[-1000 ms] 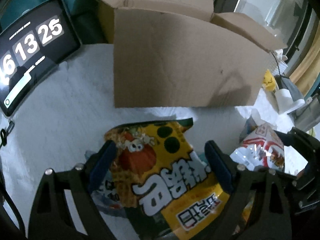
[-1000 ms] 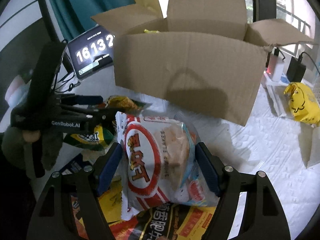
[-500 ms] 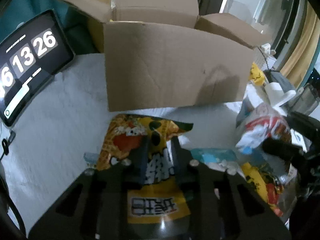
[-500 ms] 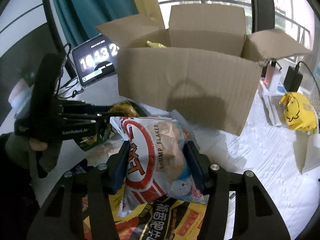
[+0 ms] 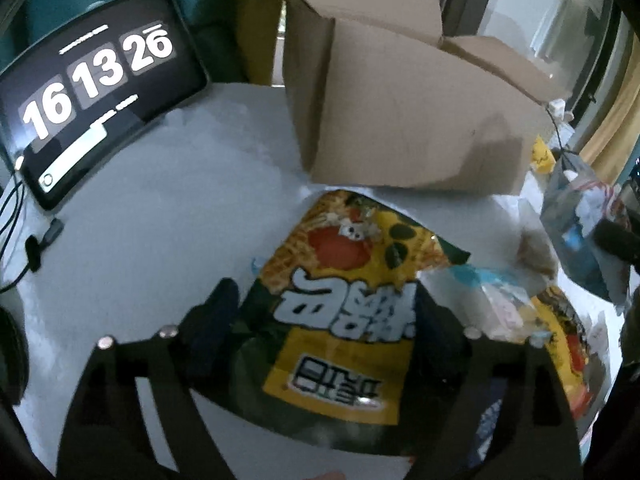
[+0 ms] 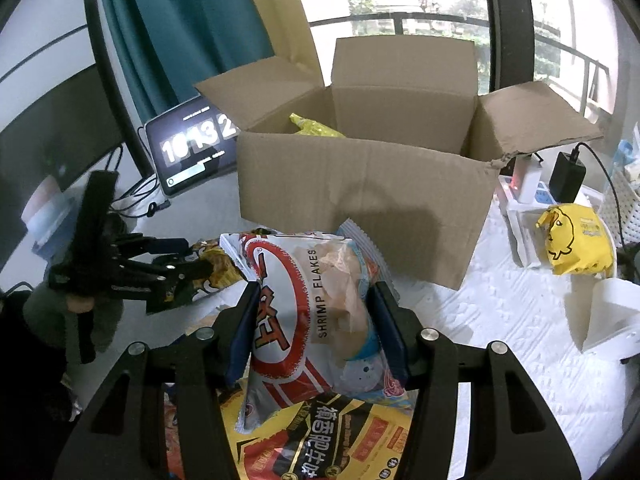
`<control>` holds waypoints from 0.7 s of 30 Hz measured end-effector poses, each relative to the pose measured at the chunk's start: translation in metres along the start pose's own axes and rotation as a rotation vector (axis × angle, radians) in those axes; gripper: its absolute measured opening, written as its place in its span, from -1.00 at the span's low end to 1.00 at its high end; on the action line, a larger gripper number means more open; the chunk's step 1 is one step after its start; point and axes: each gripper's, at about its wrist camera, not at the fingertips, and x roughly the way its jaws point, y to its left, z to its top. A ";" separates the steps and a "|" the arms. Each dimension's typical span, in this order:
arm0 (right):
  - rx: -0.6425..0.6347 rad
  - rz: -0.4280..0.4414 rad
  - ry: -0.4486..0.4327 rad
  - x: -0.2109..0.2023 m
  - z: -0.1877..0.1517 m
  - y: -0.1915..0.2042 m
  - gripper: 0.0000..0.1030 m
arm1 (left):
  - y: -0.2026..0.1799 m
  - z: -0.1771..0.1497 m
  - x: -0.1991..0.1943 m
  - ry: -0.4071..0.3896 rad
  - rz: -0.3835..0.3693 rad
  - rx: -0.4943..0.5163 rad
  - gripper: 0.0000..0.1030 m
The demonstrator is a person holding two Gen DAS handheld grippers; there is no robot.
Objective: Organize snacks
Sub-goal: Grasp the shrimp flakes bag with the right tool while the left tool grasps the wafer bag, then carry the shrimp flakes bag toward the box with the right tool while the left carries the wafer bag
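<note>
Snacks fill the lower half of both views. Low in the right wrist frame, the right gripper (image 6: 316, 320) has its jaws clenched on the shrimp flakes bag (image 6: 312, 308), held just above a yellow-and-black packet (image 6: 320, 436) on the worktop (image 6: 500, 320). Low centre of the left wrist frame, the left gripper (image 5: 324, 320) has its jaws opening, the yellow snack bag (image 5: 344, 304) between them but not pinched. Beyond, mid-frame, the open cardboard box (image 6: 360, 192) stands with a yellow packet inside; a clock tablet (image 5: 92, 84) sits at upper left. The puffy, slick shrimp bag could slip or snag the box's near wall if carried too low.
</note>
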 end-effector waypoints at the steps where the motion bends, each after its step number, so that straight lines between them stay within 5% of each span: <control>1: 0.002 0.001 0.001 0.000 0.000 0.000 0.13 | -0.002 0.002 0.004 0.009 -0.003 0.024 0.72; 9: 0.019 -0.001 0.004 0.000 0.001 -0.005 0.13 | -0.008 0.014 0.037 0.076 -0.059 0.075 0.74; 13: 0.037 -0.015 0.003 -0.002 -0.001 -0.010 0.13 | -0.012 0.009 0.029 0.055 -0.051 0.097 0.34; 21: 0.023 -0.018 -0.004 -0.008 0.001 -0.006 0.13 | -0.007 -0.010 -0.015 0.004 -0.086 0.052 0.04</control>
